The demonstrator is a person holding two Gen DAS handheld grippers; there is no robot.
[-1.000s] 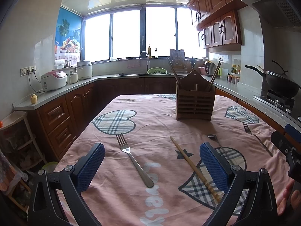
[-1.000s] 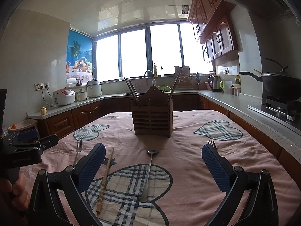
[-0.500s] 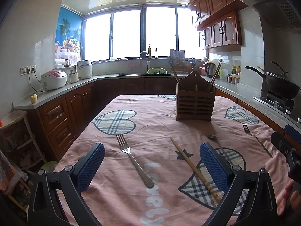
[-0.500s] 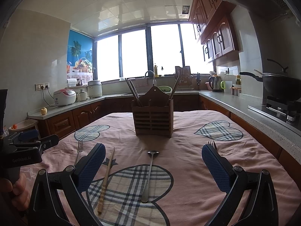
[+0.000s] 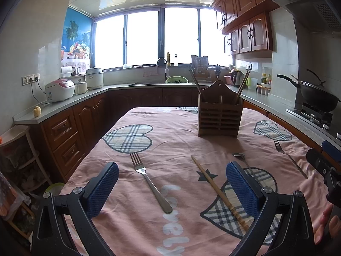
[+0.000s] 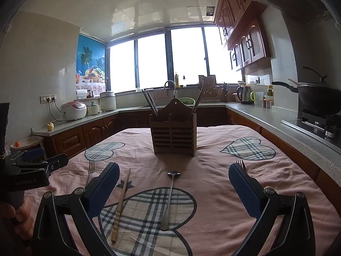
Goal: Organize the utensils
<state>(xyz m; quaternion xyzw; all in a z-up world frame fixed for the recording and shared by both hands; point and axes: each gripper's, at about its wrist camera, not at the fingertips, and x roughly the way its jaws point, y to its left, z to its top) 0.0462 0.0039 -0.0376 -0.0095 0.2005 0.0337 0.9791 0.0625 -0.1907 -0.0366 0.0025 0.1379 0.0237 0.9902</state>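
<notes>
Both grippers are held low over the near edge of the desk [image 5: 181,115], level and pointed toward 12 o'clock. The left gripper [image 5: 172,188] is released, jaws spread wide; the right gripper [image 6: 173,192] likewise. Open cloth is left between the pieces. A steel fork [image 5: 149,181], a wooden chopstick [image 5: 217,189] and a spoon [image 6: 169,198] lie flat; a slatted wooden holder [image 6: 173,137] stands upright at 12 o'clock.
</notes>
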